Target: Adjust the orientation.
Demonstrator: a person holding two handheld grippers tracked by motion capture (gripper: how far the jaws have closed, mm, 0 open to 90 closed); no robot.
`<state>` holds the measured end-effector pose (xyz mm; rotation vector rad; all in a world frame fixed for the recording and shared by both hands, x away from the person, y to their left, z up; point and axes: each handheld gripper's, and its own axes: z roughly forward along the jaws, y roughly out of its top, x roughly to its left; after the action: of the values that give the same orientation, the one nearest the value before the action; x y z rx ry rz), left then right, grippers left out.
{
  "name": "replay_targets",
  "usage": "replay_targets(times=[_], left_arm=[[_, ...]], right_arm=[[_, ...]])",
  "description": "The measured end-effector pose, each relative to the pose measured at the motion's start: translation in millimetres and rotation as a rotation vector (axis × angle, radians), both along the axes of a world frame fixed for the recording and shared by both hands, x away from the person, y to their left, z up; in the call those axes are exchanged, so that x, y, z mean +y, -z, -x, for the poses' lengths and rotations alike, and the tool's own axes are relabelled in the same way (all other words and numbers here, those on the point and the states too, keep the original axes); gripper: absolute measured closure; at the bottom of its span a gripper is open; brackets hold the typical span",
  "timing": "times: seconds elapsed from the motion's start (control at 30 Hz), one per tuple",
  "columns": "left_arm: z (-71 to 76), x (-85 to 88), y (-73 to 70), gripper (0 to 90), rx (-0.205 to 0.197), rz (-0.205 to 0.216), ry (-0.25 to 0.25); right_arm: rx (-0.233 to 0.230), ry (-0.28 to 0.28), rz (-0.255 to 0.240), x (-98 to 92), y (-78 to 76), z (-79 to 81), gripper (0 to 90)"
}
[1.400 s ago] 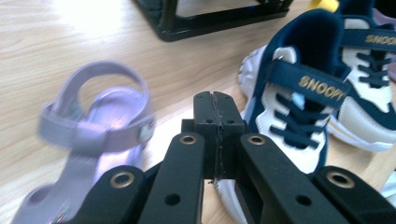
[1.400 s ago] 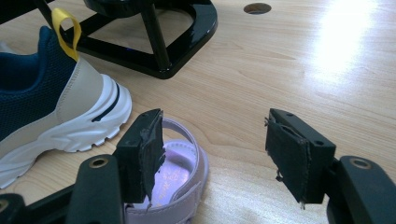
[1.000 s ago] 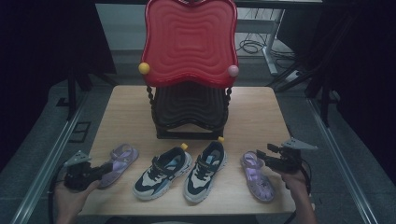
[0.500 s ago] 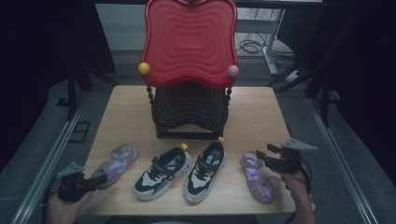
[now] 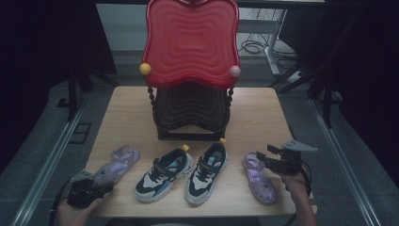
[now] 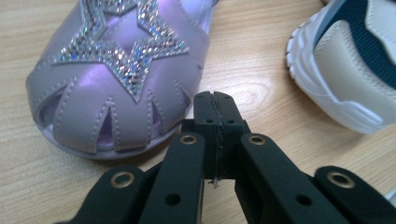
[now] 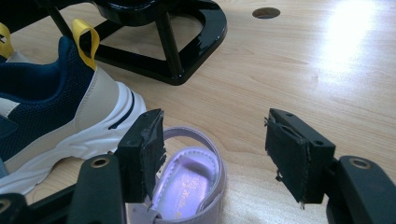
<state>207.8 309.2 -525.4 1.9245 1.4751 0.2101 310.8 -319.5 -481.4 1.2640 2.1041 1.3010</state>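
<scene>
The left gripper [image 6: 215, 100] is rising from the bottom of the frame with its two black jaws pressed together, nothing between them. Its tip is sitting just beside the toe edge of a purple sandal [image 6: 116, 88], which is filling the upper left and showing a glittering star. A white and navy sneaker [image 6: 350, 60] is lying at the upper right on the wooden table [image 6: 252, 60].

Your left gripper [image 5: 87, 190] sits low at the near left corner, gripped in your left hand [image 5: 75, 214]; its jaws are pressed fully together with nothing between them. Your right gripper [image 5: 273, 162] is held level in your right hand [image 5: 294, 181], pointing left, jaws spread wide apart.
</scene>
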Motion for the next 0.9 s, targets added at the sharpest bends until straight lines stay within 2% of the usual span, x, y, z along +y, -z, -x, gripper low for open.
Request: replay_targets(times=[0.3, 0.43, 0.6, 0.9], left_arm=[[-0.2, 1.3, -1.0, 89.3, 0.003, -0.008, -0.003], [0.3, -0.5, 3.2, 89.3, 0.024, -0.008, 0.004], [-1.2, 3.0, 4.9, 89.3, 0.024, 0.004, -0.007], [-7.6, 9.7, 2.0, 89.5, 0.058, -0.021, 0.031]], right_arm=[[-0.002, -0.004, -0.004, 0.6, -0.4, 0.4, 37.4], [-0.022, -0.013, -0.014, 0.3, -1.9, 2.0, 37.4], [-0.033, -0.001, -0.009, 0.1, -1.8, 2.7, 37.3], [-0.037, 0.007, 0.001, 0.7, -0.7, 3.0, 37.0]])
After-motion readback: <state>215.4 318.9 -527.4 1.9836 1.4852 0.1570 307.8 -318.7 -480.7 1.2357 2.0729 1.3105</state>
